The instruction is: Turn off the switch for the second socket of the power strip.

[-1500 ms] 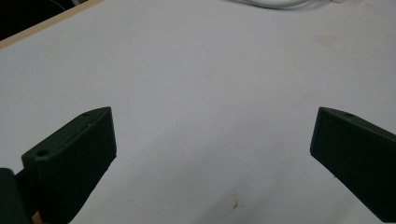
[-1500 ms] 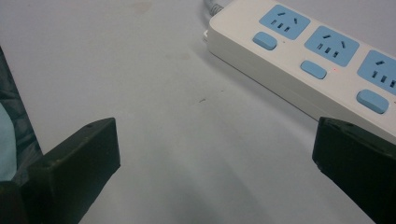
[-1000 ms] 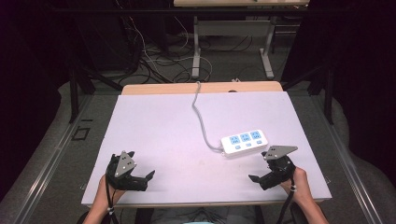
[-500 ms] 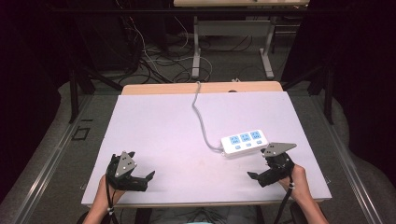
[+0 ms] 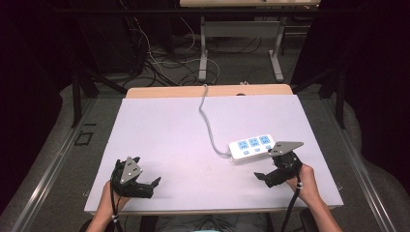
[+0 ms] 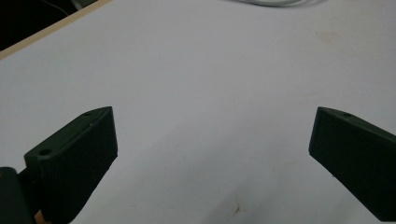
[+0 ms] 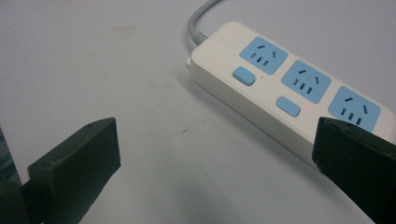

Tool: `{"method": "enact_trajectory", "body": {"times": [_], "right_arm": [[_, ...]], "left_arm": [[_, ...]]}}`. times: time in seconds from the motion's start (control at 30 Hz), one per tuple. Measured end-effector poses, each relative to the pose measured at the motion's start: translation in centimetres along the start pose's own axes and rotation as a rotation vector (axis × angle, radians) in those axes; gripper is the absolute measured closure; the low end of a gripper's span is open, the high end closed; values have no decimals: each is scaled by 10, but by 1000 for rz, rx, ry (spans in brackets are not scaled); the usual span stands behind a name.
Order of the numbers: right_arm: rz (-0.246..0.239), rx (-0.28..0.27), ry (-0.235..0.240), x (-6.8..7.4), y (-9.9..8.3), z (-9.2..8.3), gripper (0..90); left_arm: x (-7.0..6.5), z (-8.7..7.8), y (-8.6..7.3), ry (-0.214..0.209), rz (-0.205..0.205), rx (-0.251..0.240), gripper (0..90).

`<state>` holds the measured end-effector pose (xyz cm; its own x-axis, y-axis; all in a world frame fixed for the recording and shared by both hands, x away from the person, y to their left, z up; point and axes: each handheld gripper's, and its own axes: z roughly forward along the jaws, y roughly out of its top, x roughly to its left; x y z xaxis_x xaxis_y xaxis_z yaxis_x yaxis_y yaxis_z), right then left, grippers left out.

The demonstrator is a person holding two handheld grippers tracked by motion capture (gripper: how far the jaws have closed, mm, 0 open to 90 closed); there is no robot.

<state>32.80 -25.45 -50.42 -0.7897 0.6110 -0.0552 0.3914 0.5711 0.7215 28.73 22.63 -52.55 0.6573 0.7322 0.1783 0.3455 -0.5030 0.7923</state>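
Item: power strip (image 5: 253, 146), white, with three blue sockets and blue switches below them, its grey cord (image 5: 209, 121) running off toward the far edge of the table (image 5: 159, 125). It lies flat toward the near right corner.

Right gripper (image 5: 270, 175): we hold it just beside the strip's near side, jaws spread wide and empty; in the right gripper view one jaw overlaps the strip's end.

Left gripper (image 5: 145, 186): jaws spread, empty, near the near left corner, well apart from the strip.

Step, as we judge it: approach. Next we would need to bring the right jaws astride the strip's body before closing.
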Motion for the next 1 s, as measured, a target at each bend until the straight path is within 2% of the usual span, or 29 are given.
{"method": "enact_trajectory", "body": {"times": [0.17,0.27,0.4,0.5,0.57,0.73,0.83,1.0], "right_arm": [[-2,-9,-13,-4,6,0,5],[4,-30,-42,-8,11,0,9],[10,-30,-38,-11,14,2,8],[15,-26,-41,-14,16,5,8],[3,-30,-48,-17,18,7,8],[9,-29,-48,-22,23,11,7],[21,-24,-44,-25,26,11,6],[34,-43,-50,-32,28,14,3]], "left_arm": [[1,0,0,6,-9,-3,8],[1,1,0,11,-2,-4,6],[1,0,1,10,-3,1,5],[1,0,2,24,7,-5,6],[0,0,1,12,-7,-2,5],[1,1,2,8,3,5,4],[1,1,2,17,18,10,4],[1,1,2,15,10,10,4]]}}
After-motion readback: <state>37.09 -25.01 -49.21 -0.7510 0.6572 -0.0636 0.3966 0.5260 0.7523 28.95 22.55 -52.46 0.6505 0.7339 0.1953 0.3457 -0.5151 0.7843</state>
